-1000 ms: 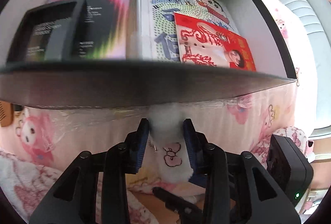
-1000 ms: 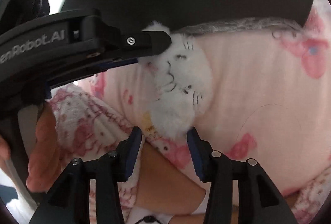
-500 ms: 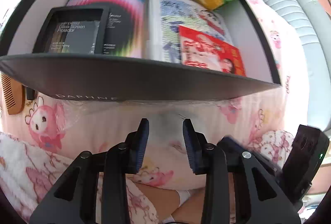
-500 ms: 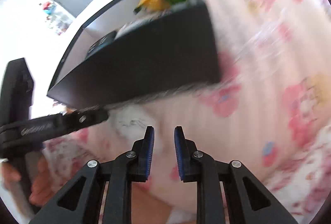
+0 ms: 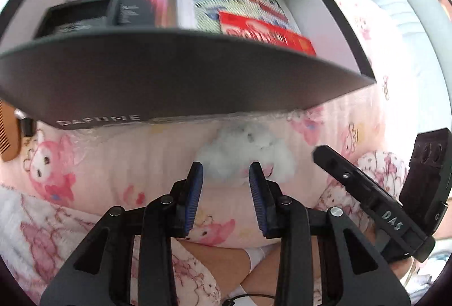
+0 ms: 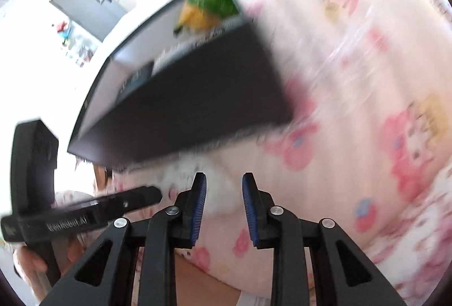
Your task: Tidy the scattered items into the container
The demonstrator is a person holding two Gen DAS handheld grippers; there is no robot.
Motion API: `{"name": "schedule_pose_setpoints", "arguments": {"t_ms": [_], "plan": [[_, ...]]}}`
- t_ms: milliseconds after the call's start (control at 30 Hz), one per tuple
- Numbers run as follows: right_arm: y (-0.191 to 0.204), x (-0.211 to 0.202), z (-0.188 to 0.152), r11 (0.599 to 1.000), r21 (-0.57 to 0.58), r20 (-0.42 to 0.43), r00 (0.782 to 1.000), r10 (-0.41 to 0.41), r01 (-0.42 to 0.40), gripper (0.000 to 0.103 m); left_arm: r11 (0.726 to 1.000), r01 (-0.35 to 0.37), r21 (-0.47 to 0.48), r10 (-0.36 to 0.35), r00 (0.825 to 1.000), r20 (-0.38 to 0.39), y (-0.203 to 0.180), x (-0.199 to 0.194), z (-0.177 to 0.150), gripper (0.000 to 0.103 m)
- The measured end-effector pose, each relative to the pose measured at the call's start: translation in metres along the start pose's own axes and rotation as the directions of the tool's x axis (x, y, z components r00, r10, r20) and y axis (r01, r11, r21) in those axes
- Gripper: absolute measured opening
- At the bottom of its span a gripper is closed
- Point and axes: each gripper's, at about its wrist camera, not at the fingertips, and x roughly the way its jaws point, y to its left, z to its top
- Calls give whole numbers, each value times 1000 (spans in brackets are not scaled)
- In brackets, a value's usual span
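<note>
While both jaws gape empty, the white plush toy (image 5: 248, 150) lies just beyond the left hand-held gripper (image 5: 226, 187)

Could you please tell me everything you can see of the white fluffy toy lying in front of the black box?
The white fluffy toy is a small plush of soft, long-piled white fur, with faint dark marks that may be a face; blur hides the details. It lies on the pink cartoon-print bedding, right below the near wall of the black box, apparently against the clear plastic film at the box's base. The left gripper is open just short of it, not clamping it. In the right wrist view it shows only as a white blur.
</note>
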Motion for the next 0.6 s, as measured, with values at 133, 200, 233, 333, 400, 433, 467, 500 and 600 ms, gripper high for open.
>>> {"name": "schedule_pose_setpoints", "arguments": {"t_ms": [133, 200, 233, 333, 400, 433, 467, 500, 600], "plan": [[-9, 23, 21, 997, 26, -68, 995, 70, -68, 23, 999, -27, -37, 27, 1000, -13, 11, 5, 2, 33], [-4, 39, 6, 990, 56, -125, 983, 134, -128, 23, 998, -42, -36, 41, 999, -27, 13, 11, 2, 34], [-7, 37, -9, 987, 63, -155, 975, 159, -151, 23, 998, -52, -37, 51, 998, -37, 14, 14, 1, 35], [2, 48, -15, 997, -4, -187, 980, 70, -72, 23, 998, -56, -39, 54, 998, -41, 9, 16, -3, 36], [1, 47, -14, 999, -24, -172, 985, 17, -22, 23, 999, -32, -41, 31, 999, -30, 12, 10, -3, 36], [-1, 46, -14, 1000, -11, -166, 986, 21, -24, 23, 999, -7, -47, 5, 1000, -30, 14, 8, -3, 36], [-2, 45, -13, 1000, 2, -164, 986, 31, -31, 23, 998, 14, -54, -15, 999, -34, 15, 8, -2, 36], [-2, 47, -12, 999, 7, -166, 985, 40, -39, 23, 998, 17, -55, -19, 999, -40, 16, 9, -2, 38], [1, 57, -13, 998, 6, -204, 977, 58, -58, 24, 999, -1, -41, -1, 999, -48, 15, 16, 0, 42]]}}
